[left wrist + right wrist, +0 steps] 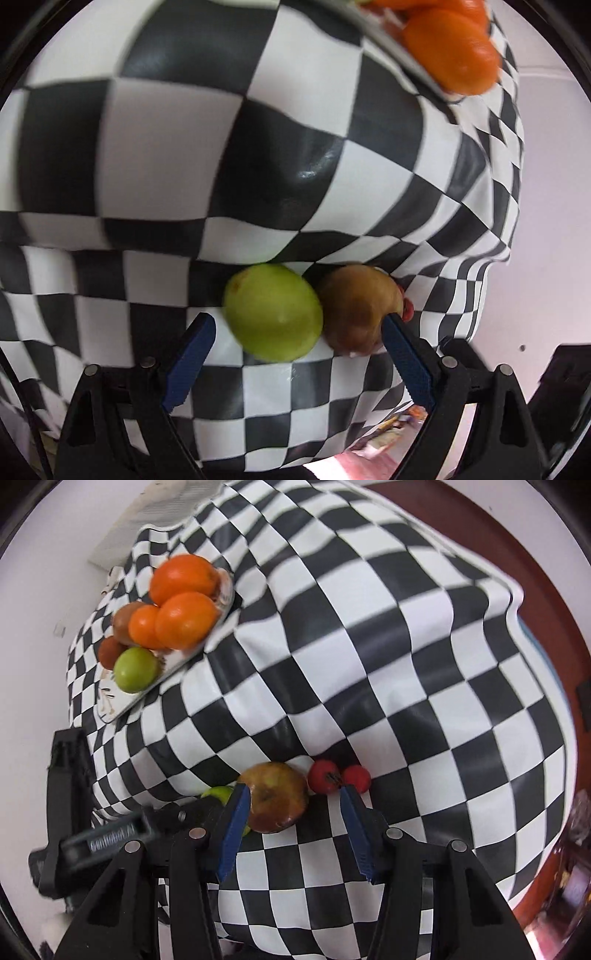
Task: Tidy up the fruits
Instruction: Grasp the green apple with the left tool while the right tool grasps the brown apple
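A green fruit (pixel 273 312) and a brown bruised apple (pixel 356 308) lie side by side on the checkered cloth. My left gripper (pixel 299 330) points down over both, open; its right finger touches the apple and its left finger stands just off the green fruit. In the right wrist view my right gripper (pixel 293 794) is open around the same brown apple (pixel 277 797). Its left finger is at the apple's edge, its right finger is apart from it. Two small red fruits (pixel 338 777) lie just beyond that right finger. The green fruit (pixel 218 794) peeks out behind the left gripper's body (pixel 110 834).
A white plate (pixel 122 701) at the far left holds three oranges (pixel 184 620), a green fruit (pixel 135 670) and brownish fruits. The oranges (pixel 450 51) also show at the left wrist view's top right. The black-and-white cloth (pixel 369 646) is rumpled. A brown table edge (pixel 535 572) runs along the right.
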`<state>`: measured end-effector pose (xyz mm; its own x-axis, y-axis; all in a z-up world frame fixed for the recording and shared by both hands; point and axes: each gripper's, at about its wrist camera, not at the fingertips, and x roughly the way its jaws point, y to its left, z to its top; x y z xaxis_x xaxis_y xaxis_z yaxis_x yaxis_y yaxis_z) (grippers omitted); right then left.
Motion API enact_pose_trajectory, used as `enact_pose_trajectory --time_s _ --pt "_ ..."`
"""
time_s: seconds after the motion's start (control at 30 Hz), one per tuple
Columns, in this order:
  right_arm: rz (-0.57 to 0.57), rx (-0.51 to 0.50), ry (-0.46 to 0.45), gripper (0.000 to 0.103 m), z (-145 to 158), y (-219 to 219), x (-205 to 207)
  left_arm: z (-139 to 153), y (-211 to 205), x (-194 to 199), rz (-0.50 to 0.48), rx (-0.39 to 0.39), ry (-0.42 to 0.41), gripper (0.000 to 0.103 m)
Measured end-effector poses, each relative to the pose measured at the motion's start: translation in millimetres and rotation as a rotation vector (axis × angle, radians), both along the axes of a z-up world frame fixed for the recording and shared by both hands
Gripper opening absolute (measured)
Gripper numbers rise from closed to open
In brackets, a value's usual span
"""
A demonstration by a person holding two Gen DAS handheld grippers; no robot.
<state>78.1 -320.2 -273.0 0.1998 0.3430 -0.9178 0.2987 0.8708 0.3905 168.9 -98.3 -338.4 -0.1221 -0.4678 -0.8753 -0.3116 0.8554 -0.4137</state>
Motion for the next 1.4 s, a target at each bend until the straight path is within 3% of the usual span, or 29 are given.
enact_pose_trajectory --time_s 0.1,0.2,0.33,0.43,0.53,0.63,0.73,0.93,1.03,1.27,1.4 --pt "-0.014 0.042 0.037 0.054 -14 2 1 -5 3 -1 0.023 -0.008 -0.011 0.08" --pt "-0.023 0.075 0.064 0.054 -26 6 1 -2 15 -7 0.028 0.025 -0.022 0.053" --pt "-0.02 0.117 0.105 0.054 -43 16 4 -2 18 -14 0.027 0.003 -0.012 0.052" --pt "-0.029 0.157 0.134 0.054 -54 22 8 14 12 -19 -0.051 0.083 -0.048 0.044" --pt "-0.036 0.169 0.147 0.057 -61 26 10 35 9 -23 -0.16 0.188 -0.121 0.043" --pt "-0.025 0.144 0.139 0.061 -66 33 19 22 10 -19 -0.139 0.1 -0.079 0.047" --pt "-0.032 0.18 0.155 0.064 -76 38 25 3 8 -18 -0.08 0.011 -0.022 0.052" --pt "-0.039 0.184 0.116 0.067 -78 44 32 -15 5 -22 0.028 -0.061 0.007 0.054" --pt "-0.018 0.157 0.109 0.066 -70 41 28 -5 -2 -28 -0.019 -0.007 -0.038 0.053" --pt "0.048 0.149 0.138 0.066 -61 47 10 32 2 -60 -0.205 0.2 -0.099 0.053" --pt "0.068 0.135 0.135 0.066 -67 54 13 16 10 -65 -0.208 0.195 -0.087 0.053"
